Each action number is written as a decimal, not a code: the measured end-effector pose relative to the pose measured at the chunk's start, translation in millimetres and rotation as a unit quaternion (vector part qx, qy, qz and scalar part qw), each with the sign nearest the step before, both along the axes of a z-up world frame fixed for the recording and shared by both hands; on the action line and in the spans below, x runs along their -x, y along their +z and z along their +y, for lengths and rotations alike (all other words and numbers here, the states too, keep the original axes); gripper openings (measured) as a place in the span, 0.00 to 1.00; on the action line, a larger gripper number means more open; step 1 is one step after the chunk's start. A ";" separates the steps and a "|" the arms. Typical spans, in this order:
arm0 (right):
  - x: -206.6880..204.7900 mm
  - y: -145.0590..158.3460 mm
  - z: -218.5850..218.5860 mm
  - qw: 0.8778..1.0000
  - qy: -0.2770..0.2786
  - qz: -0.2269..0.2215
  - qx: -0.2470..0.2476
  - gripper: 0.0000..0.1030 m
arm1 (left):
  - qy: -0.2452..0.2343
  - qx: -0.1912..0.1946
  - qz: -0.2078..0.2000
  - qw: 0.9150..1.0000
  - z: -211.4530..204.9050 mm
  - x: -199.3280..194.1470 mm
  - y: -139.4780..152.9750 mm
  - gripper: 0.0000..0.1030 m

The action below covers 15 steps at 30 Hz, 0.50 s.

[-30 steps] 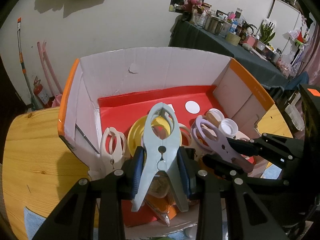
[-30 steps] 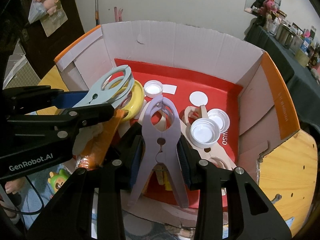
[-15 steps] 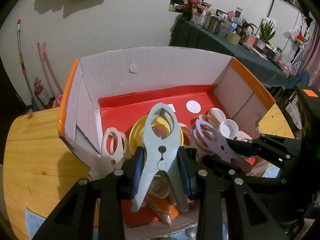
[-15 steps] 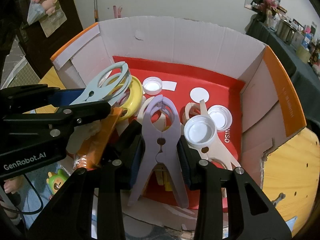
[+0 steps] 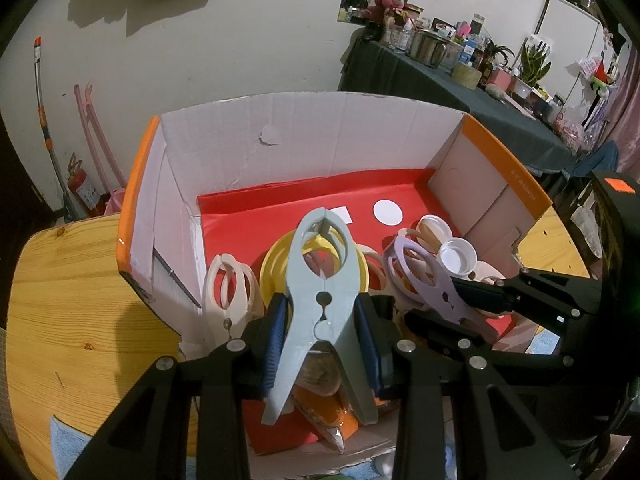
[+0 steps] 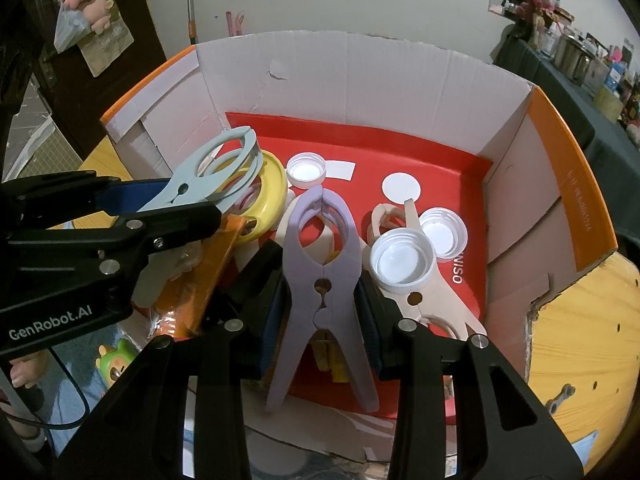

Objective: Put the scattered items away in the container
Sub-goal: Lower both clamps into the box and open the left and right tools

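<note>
My left gripper [image 5: 322, 328] is shut on a pale blue clothes peg [image 5: 320, 276], held above the near part of the cardboard box [image 5: 304, 136] with the red floor. In the right wrist view my right gripper [image 6: 320, 308] is shut on a lilac peg [image 6: 318, 256] over the same box. Each gripper shows in the other's view: the lilac peg [image 5: 420, 276] to the right, the blue peg [image 6: 216, 168] to the left. Inside the box lie a yellow ring [image 6: 270, 196], white bottle caps [image 6: 402, 260], beige pegs [image 5: 228, 284] and an orange packet [image 6: 208, 276].
The box sits on a round wooden table [image 5: 60, 320] whose edge shows on both sides. A cluttered dark-clothed table [image 5: 460, 80] stands behind at the right. A small green toy [image 6: 116, 364] lies on the floor below the box's near edge.
</note>
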State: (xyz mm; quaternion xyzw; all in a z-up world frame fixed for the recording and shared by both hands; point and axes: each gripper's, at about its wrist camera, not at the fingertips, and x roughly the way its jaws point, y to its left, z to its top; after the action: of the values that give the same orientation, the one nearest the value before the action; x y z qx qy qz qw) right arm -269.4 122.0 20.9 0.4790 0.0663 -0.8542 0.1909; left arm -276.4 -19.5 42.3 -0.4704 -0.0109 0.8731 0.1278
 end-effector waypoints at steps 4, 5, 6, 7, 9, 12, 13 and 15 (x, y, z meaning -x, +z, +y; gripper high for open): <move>0.0 -0.2 0.3 1.000 0.000 0.000 0.001 0.33 | 0.000 0.000 0.000 1.000 0.0 0.1 0.1 0.35; 0.1 -0.4 0.1 1.000 0.000 0.000 0.001 0.33 | 0.000 0.000 0.000 1.000 -0.1 0.0 0.1 0.35; 0.2 -0.4 0.4 1.000 0.000 0.000 0.001 0.33 | 0.000 0.000 0.000 1.000 -0.2 0.1 0.0 0.35; 0.6 -0.4 0.5 1.000 0.000 -0.001 0.001 0.33 | 0.000 0.000 0.000 1.000 0.0 0.0 0.2 0.35; 0.7 -0.6 0.6 1.000 -0.001 -0.002 0.003 0.33 | 0.000 0.001 0.000 1.000 0.0 0.0 0.2 0.35; 0.6 0.2 0.0 1.000 -0.001 -0.003 0.004 0.33 | 0.000 0.000 0.000 1.000 -0.4 0.1 0.3 0.35; 0.9 0.1 0.5 1.000 -0.001 -0.003 0.005 0.33 | 0.000 0.000 0.000 1.000 0.0 0.1 0.4 0.35; 0.4 0.6 0.3 1.000 -0.002 -0.003 0.005 0.33 | 0.000 0.000 0.000 1.000 0.0 0.1 0.4 0.35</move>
State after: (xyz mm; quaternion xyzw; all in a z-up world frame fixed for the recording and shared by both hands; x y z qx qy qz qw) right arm -269.8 122.3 21.6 0.4806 0.0606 -0.8536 0.1917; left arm -276.5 -19.5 42.8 -0.4703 -0.0108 0.8731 0.1280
